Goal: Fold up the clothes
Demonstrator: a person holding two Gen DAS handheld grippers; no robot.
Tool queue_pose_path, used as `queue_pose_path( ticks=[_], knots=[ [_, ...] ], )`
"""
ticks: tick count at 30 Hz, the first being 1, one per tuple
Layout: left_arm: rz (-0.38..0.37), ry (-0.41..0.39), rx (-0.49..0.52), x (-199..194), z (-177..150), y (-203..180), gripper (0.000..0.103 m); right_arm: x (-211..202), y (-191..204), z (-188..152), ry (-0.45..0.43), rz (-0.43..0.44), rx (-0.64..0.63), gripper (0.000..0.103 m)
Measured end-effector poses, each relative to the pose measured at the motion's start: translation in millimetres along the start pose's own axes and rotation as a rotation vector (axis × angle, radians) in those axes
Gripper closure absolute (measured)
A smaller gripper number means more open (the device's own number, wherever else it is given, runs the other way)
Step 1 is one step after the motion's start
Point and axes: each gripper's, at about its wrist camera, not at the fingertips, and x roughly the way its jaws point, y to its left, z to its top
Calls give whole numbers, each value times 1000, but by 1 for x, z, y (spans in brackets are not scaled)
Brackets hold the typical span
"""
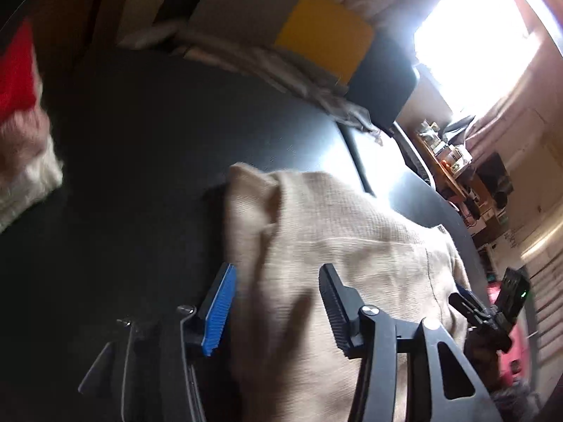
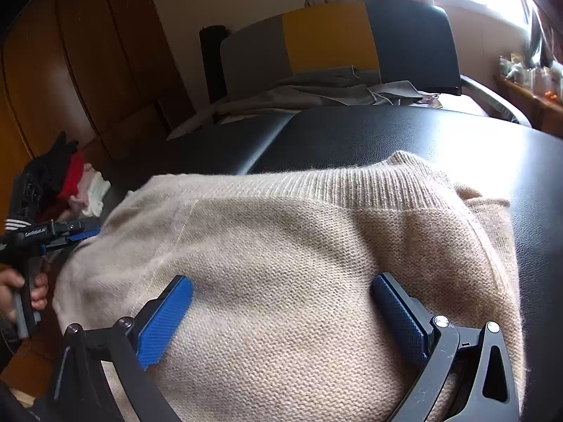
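Right wrist view, fingers: the right gripper (image 2: 281,316) has its two blue-padded fingers (image 2: 165,320) spread wide apart, holding nothing, with knit fabric showing between them.
Right wrist view, garment: a beige sweater (image 2: 292,246) lies flat under the gripper on the black padded surface (image 2: 387,130); its ribbed band (image 2: 369,184) is at the far edge and runs left to right.
Sweater axis: in this view the sweater appears wider left to right than near to far, though the near part is cut off by the frame.
Right edge: a folded layer of the sweater sticks out just beside the ribbed band, on the right.
Left wrist view, fingers: the left gripper (image 1: 278,309) is also spread open and empty; its blue pad (image 1: 218,309) sits at the sweater's left edge, the other finger over the fabric.
Left wrist view, garment: the sweater (image 1: 334,263) has a raised, puckered corner at its far left.
Far side: a grey-and-yellow cushion (image 2: 309,42) and crumpled grey cloth (image 2: 316,91) lie beyond the black surface.
Far left: a red, pink and white clothing pile (image 2: 82,186) sits well apart from the sweater.
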Motion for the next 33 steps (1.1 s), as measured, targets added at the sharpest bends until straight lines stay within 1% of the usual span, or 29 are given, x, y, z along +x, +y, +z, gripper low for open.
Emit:
queue_pose_path(
  ticks=[1, 2, 7, 9, 10, 11, 13, 14, 15, 17, 18, 19, 20, 21, 22, 24, 29, 30, 33],
  knots=[
    [0, 32, -8, 3, 3, 5, 51, 0, 0, 0, -2, 3, 3, 0],
    [-3, 59, -13, 7, 6, 8, 48, 0, 0, 0, -2, 4, 4, 0],
    [-44, 130, -13, 19, 15, 8, 45, 2, 0, 0, -3, 2, 2, 0],
    [-46, 157, -5, 24, 18, 2, 44, 2, 1, 0, -2, 1, 0, 0],
    [-63, 174, 0, 27, 19, -2, 44, 1, 2, -1, -3, 3, 0, 0],
    [-79, 185, -4, 29, 18, -4, 44, 0, 1, -2, -7, 10, 4, 0],
    [-85, 190, -13, 32, 18, -6, 45, -2, 0, -3, -17, 25, 13, 0],
    [-85, 192, -19, 33, 18, -6, 46, -3, -2, -3, -23, 35, 19, 0],
    [-79, 195, -31, 33, 19, -5, 56, -4, -4, -4, -29, 45, 26, 0],
    [-68, 204, -101, 33, 22, 5, 80, -6, -6, -4, -35, 66, 38, 0],
    [-63, 201, -127, 33, 25, 9, 82, -6, -7, -3, -31, 75, 40, 0],
    [-47, 184, -130, 32, 28, 9, 84, -6, -8, -2, -26, 84, 42, 0],
    [-29, 167, -126, 30, 31, 9, 90, -7, -8, 0, -10, 94, 36, 0],
    [-5, 150, -113, 27, 35, 6, 91, -7, -8, 4, 30, 115, 17, 0],
    [14, 136, -101, 25, 39, 4, 91, -10, -9, 9, 72, 149, -1, 0],
    [33, 122, -89, 22, 46, 2, 91, -23, -12, 17, 124, 211, -34, 0],
    [33, 112, -82, 19, 67, 1, 91, -59, -20, 33, 269, 335, -196, 0],
    [38, 111, -72, 18, 70, -3, 91, -63, -20, 35, 299, 348, -225, 0],
    [37, 112, -45, 15, 79, -13, 91, -57, -19, 35, 378, 338, -301, 0]
  ],
)
